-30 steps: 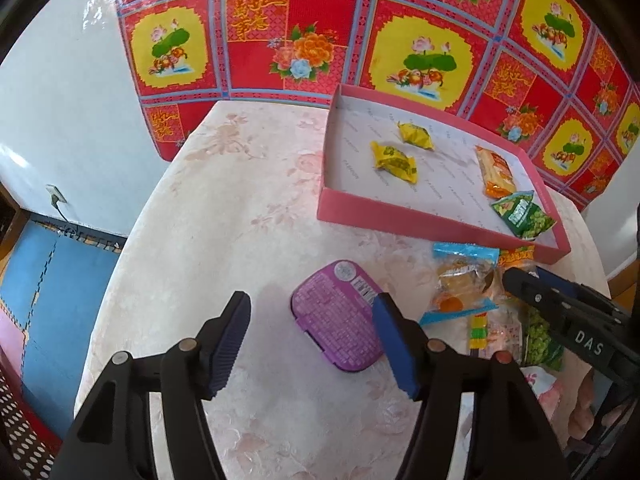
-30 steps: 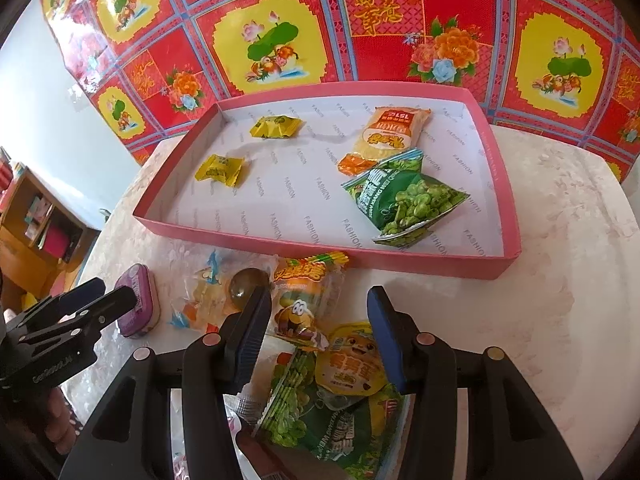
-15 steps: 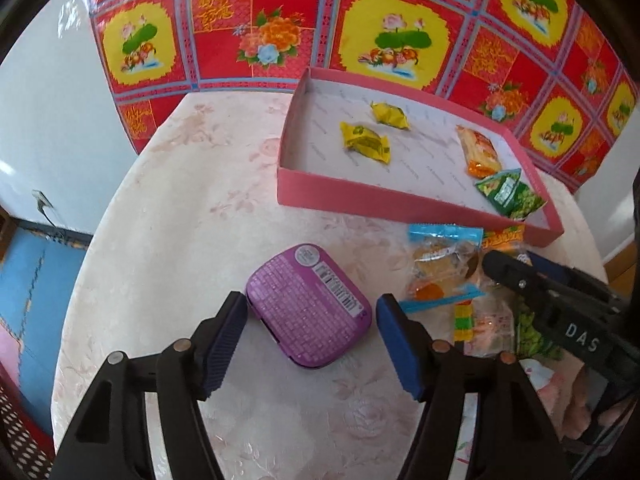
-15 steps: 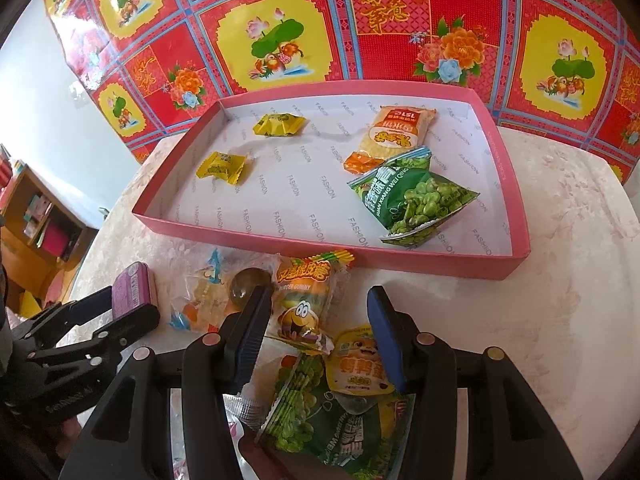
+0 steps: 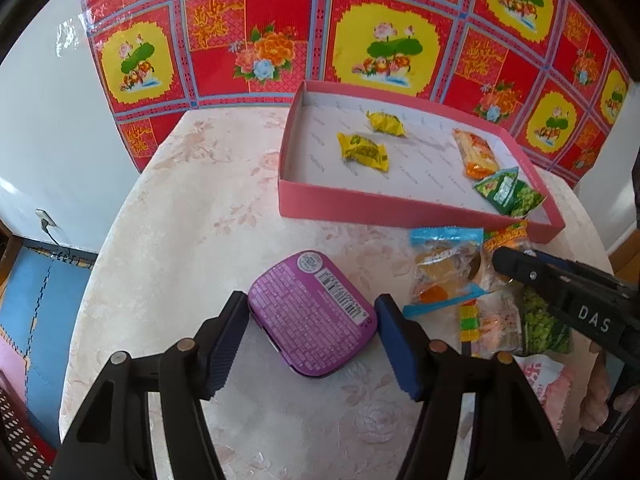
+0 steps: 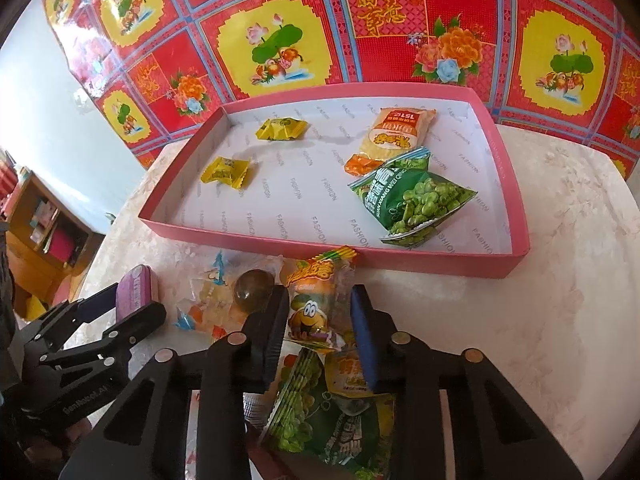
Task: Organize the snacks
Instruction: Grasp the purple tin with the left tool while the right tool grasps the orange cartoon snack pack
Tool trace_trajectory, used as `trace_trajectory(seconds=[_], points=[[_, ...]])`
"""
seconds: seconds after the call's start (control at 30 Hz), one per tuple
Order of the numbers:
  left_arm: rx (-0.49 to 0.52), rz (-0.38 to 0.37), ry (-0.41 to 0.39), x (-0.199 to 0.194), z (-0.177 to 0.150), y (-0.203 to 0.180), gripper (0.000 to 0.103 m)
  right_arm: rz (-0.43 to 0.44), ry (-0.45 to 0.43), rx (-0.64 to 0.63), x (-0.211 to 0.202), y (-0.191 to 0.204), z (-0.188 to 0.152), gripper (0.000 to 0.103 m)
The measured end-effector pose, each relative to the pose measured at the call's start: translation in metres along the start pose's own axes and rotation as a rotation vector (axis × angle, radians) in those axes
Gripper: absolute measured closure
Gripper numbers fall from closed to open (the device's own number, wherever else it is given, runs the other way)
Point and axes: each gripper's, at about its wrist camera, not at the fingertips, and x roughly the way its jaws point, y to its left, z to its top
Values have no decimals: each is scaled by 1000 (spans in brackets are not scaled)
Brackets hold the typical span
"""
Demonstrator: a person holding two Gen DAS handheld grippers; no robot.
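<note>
The left hand-held gripper (image 5: 312, 320) gapes wide, empty, around the stiff, slippery purple tin (image 5: 312, 314), best pinched across its sides.

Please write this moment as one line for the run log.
left claw: open around purple tin | right claw: open around orange snack pack | pink tray: four snacks inside

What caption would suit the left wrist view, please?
Open left gripper straddling a purple tin near the pink tray.
</note>
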Motion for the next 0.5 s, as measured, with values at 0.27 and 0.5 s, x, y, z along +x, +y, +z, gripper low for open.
trace_trajectory(seconds=[0.27,0.5], points=[[4,-12,-35,-12,7,1,35,15,-31,2,-13,1,2,76],[22,-23,-75,-22,18,-3,35,27,-68,9,-30,1,6,76]])
